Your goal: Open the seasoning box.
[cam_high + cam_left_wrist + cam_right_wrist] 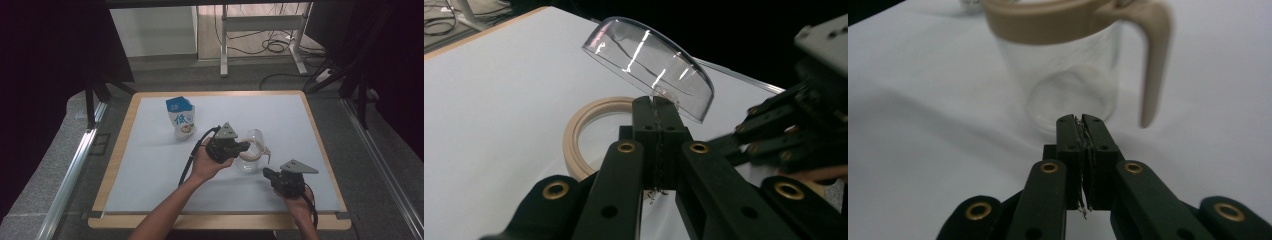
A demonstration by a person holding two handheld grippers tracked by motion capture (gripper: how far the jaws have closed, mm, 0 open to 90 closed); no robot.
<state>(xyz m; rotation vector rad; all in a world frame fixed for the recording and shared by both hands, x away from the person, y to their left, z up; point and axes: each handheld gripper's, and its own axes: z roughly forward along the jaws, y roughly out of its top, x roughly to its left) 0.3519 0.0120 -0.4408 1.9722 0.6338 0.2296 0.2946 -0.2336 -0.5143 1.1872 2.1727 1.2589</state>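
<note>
While left gripper (656, 102) jaws pinch clear domed lid (649, 62), right gripper (1081, 120) jaws closed empty, glass jug (1068, 70) beige-rimmed.

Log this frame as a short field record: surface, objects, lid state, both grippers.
surface: white mat on a wood-edged table
pitcher: clear pitcher, beige rim and handle, upright, looks empty
lid: clear domed lid, lifted off, tilted above the rim
pouch: blue-and-white pouch, upright, far left
left gripper: shut on the lid's knob
right gripper: shut, holds nothing, short of the pitcher
</note>
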